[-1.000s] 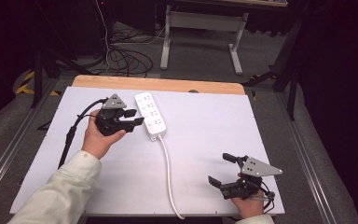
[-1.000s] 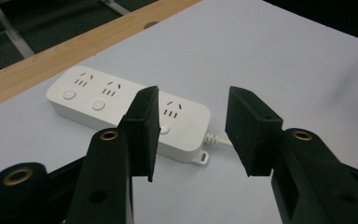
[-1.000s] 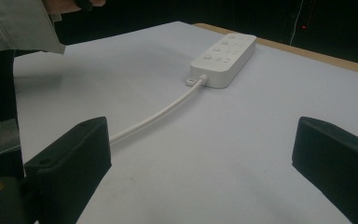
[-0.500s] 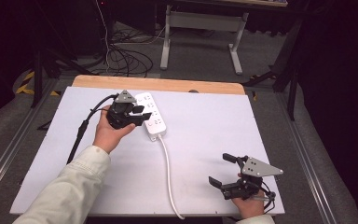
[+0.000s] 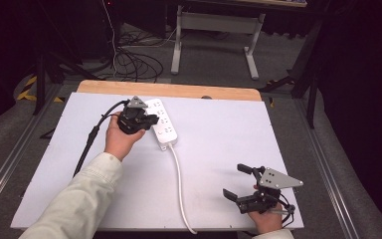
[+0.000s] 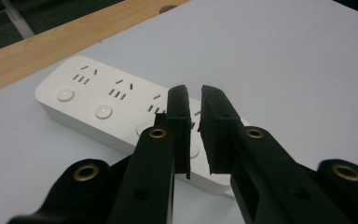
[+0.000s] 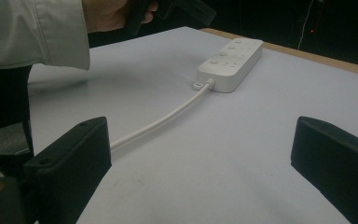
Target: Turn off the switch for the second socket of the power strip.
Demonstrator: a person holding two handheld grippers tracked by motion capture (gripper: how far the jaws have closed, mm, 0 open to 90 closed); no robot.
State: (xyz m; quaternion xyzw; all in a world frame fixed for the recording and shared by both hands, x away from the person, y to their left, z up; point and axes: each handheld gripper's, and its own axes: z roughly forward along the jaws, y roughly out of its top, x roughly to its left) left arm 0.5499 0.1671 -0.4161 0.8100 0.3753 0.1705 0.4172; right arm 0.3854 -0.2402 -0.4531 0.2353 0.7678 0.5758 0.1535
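Writing is nowhere legible: the white power strip (image 5: 162, 125) carries only socket slots and a row of round buttons, with no brand or label that can be read. The strip lies on the white board (image 5: 219, 149) toward its far left, just short of the wooden table edge (image 5: 169, 89), and its white cord (image 5: 180, 186) runs from its near end back to the near edge of the board. The left gripper (image 5: 149, 120) hangs over the left side of the strip, held by a hand (image 5: 119, 141) in a pale sleeve (image 5: 74, 204). In the left gripper view its jaws have just been closing and now stand nearly together, with only a narrow slit between the pads (image 6: 179, 126) and nothing in that slit; their tips are over the strip's (image 6: 121, 109) buttons near the cord end, and whether they touch it I cannot tell. The right gripper (image 5: 242, 182) rests at the near right of the board, well apart from the strip, its jaws spread wide and empty. From the right gripper view the strip (image 7: 230, 60) lies far ahead, the cord (image 7: 161, 122) curving toward the near left, and the bare board shows between the two pads (image 7: 70, 172).
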